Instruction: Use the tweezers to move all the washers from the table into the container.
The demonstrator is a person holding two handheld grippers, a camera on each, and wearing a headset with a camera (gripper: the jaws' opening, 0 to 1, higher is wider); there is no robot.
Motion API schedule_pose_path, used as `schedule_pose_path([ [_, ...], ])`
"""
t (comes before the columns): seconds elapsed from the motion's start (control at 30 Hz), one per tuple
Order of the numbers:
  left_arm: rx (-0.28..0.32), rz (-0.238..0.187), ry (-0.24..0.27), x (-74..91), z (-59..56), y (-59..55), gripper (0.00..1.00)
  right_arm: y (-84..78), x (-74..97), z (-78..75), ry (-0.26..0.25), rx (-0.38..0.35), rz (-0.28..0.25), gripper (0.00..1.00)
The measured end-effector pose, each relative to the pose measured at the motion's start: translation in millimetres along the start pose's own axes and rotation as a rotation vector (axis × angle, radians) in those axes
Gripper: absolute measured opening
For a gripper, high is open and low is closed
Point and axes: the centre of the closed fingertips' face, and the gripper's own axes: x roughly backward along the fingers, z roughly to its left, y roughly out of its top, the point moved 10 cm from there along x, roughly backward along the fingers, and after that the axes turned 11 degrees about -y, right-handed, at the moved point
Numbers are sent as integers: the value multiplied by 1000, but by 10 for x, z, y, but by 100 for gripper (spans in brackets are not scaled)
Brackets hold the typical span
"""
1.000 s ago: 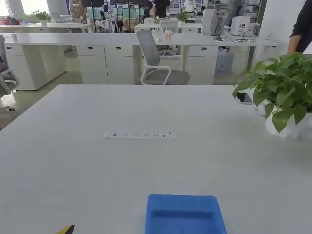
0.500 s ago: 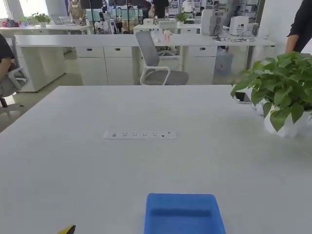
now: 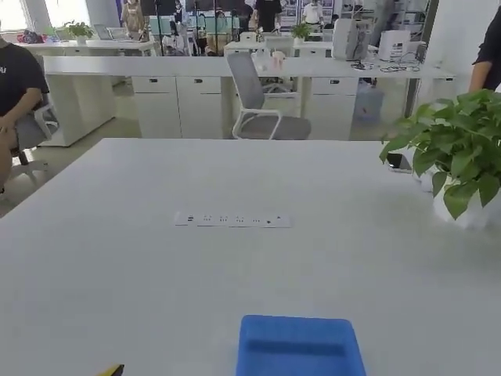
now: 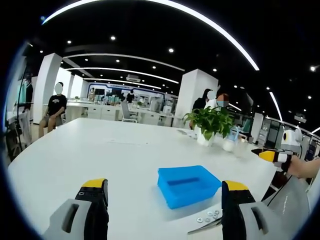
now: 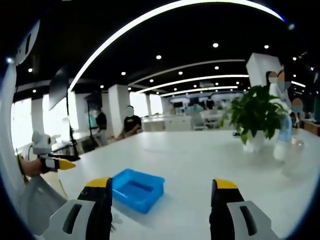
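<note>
Blue container (image 4: 189,185) sits at the lower centre of the left gripper view on the white table (image 4: 100,155), with the washers (image 4: 210,216) and tweezers (image 4: 202,228) just beside its near edge, lower right. Left gripper (image 4: 164,187) and right gripper (image 5: 160,184) both gape wide, holding nothing.

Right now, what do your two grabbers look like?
Both look alike: the left gripper and right gripper each have two black jaws capped with yellow tips, mounted on light grey bases with a rounded slot in each.
</note>
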Motion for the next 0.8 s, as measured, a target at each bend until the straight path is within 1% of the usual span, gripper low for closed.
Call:
schedule_pose_path([
  [0.2, -3, 9, -7, -7, -13, -6, 96, 22, 10, 31, -8, -2, -5, 80],
  [0.33, -3, 10, -10, -8, -15, -6, 96, 16, 7, 12, -9, 2, -6, 80],
  [0.6, -12, 6, -3, 8, -19, -4, 96, 23, 10, 32, -7, 4, -9, 79],
  [0.8, -16, -11, -2, 26, -8, 8, 96, 16, 20, 47, -3, 20, -1, 79],
])
